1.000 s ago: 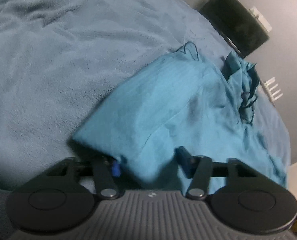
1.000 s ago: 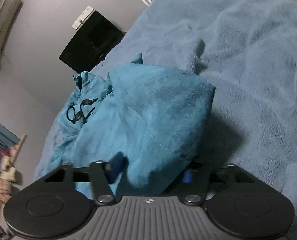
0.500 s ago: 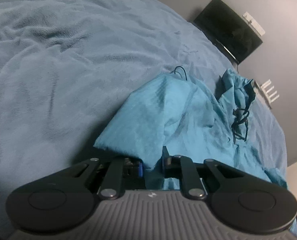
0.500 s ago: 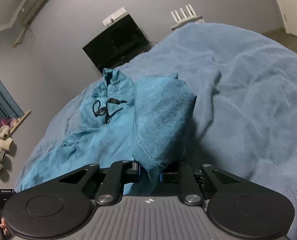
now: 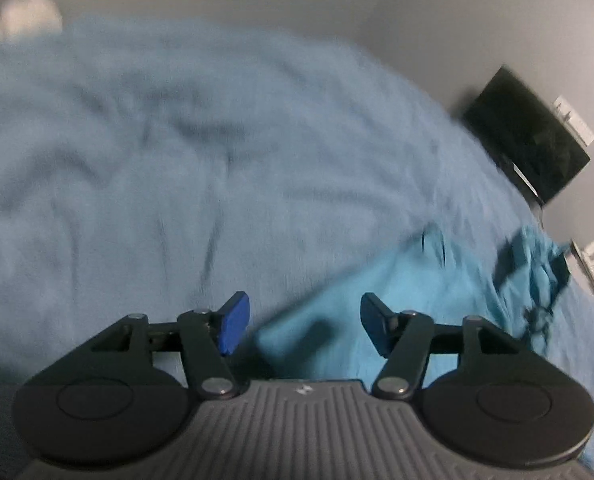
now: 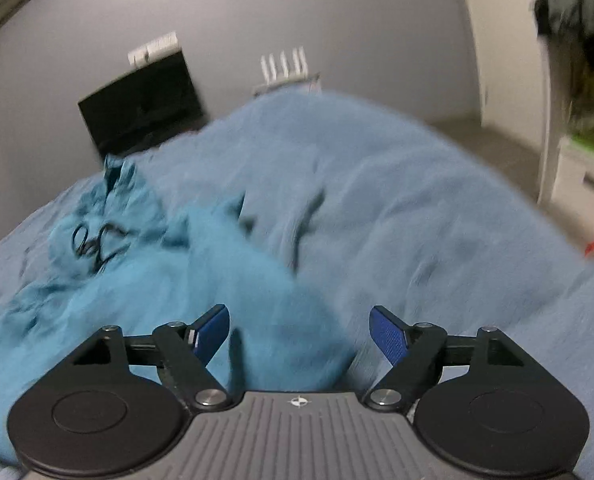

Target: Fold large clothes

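Both views blurred. Left gripper (image 5: 305, 326) has its blue fingers (image 5: 233, 324) spread wide, nothing between them — the teal garment (image 5: 409, 312) lies on the bed below and ahead, its near edge just under the gap. Right gripper (image 6: 299, 336) likewise has its fingers (image 6: 389, 338) spread apart and holds nothing; the teal garment (image 6: 201, 280) sits heaped on the bed in front of it, reaching down between and below the two fingers, whether it touches them I cannot tell. The garment is rumpled, its far end bunched up with a dark drawstring (image 6: 93, 244) looped on top. It rests on a light blue fleecy blanket (image 5: 157, 168) that covers the bed. Behind the bed — a black screen (image 6: 141, 104) against the grey wall, and a white router (image 6: 285, 68) with upright antennas beside it
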### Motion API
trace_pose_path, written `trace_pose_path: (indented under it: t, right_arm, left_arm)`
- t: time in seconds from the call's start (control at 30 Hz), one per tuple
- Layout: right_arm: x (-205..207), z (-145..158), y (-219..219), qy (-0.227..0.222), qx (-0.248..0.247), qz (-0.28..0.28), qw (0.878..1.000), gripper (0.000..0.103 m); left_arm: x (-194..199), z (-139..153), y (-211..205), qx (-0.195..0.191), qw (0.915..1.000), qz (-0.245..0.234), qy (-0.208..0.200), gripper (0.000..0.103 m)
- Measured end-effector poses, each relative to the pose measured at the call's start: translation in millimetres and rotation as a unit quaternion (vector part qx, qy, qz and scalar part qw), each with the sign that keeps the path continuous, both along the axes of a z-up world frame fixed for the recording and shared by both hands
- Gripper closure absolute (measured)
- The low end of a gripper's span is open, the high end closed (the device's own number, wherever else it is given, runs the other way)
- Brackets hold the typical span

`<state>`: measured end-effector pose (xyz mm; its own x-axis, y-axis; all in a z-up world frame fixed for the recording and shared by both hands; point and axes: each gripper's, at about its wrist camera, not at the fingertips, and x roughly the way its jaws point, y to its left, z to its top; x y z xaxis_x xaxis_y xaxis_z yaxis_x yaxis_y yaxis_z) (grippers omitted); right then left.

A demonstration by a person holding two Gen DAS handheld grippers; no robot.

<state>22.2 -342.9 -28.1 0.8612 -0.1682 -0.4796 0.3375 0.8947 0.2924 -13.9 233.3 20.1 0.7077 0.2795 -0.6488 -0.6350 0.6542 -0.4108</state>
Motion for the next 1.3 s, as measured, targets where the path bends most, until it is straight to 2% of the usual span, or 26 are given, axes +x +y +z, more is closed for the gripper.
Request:
trace_pose_path:
  t: [0.07,0.13,0.2,0.27,0.33,0.37,0.47,0.63,0.8,1.03,1.1,1.17,1.23,1.3]
  right_arm:
    - [5.7,8.6,3.9,-0.023,-0.03,0.016,0.999,0.027]
    - [16.7,15.0,14.9,-0.037,-0.066,0.055,0.996,0.028]
    - [33.1,18.9,29.7,-0.041,-0.095,0.095,0.99,0.037]
    - [51.1,20.2,45.5,-0.042,-0.127,0.128,0.983,0.04]
    - [70.2,18.9,58.4,-0.031,-0.155,0.165,0.974,0.042]
    - [79.6,20.4,64.2,-0.029,-0.16,0.179,0.97,0.045]
    - [107.1,14.6,74.8,0.007,-0.168,0.216,0.962,0.045]
    - [145.8,-8.2,75.3,0.066,-0.174,0.231,0.955,0.046]
    - [178.2,-13.6,77.9,0.066,-0.177,0.229,0.955,0.046]
    - [229.3,-15.8,75.1,0.064,-0.18,0.236,0.953,0.046]
    - [241.5,-11.8,77.6,0.049,-0.185,0.24,0.952,0.049]
    - [249.5,1.5,83.1,0.022,-0.188,0.238,0.953,0.05]
    - [259.7,17.4,88.6,-0.012,-0.176,0.246,0.953,0.048]
    - [279.4,29.4,94.3,-0.024,-0.169,0.262,0.95,0.045]
  left_arm:
    - [7.8,12.3,-13.5,0.048,0.9981,-0.032,-0.02,0.04]
    - [21.9,18.8,-30.2,0.073,0.9925,-0.091,-0.034,0.035]
    - [35.6,21.5,-49.8,0.1,0.9839,-0.144,-0.034,0.035]
    - [48.6,19.8,-71.0,0.126,0.9733,-0.19,-0.028,0.035]
    - [60.2,14.4,-85.3,0.135,0.9644,-0.227,-0.018,0.035]
    - [67.0,10.4,-91.0,0.136,0.9606,-0.242,-0.01,0.035]
    - [87.1,-3.7,-107.7,0.144,0.947,-0.287,0.018,0.035]
    - [130.4,-34.1,-124.2,0.162,0.932,-0.318,0.062,0.035]
    - [173.0,-59.9,-128.7,0.175,0.9269,-0.323,0.078,0.035]
    - [210.4,-66.8,-126.7,0.196,0.92,-0.332,0.072,0.034]
    - [219.2,-67.8,-124.5,0.19,0.9195,-0.337,0.071,0.026]
    - [224.6,-68.4,-122.4,0.182,0.9206,-0.339,0.064,0.022]
    - [226.2,-63.7,-122.4,0.178,0.9238,-0.334,0.057,0.021]
    - [230.5,-56.2,-124.1,0.168,0.9262,-0.336,0.037,0.021]
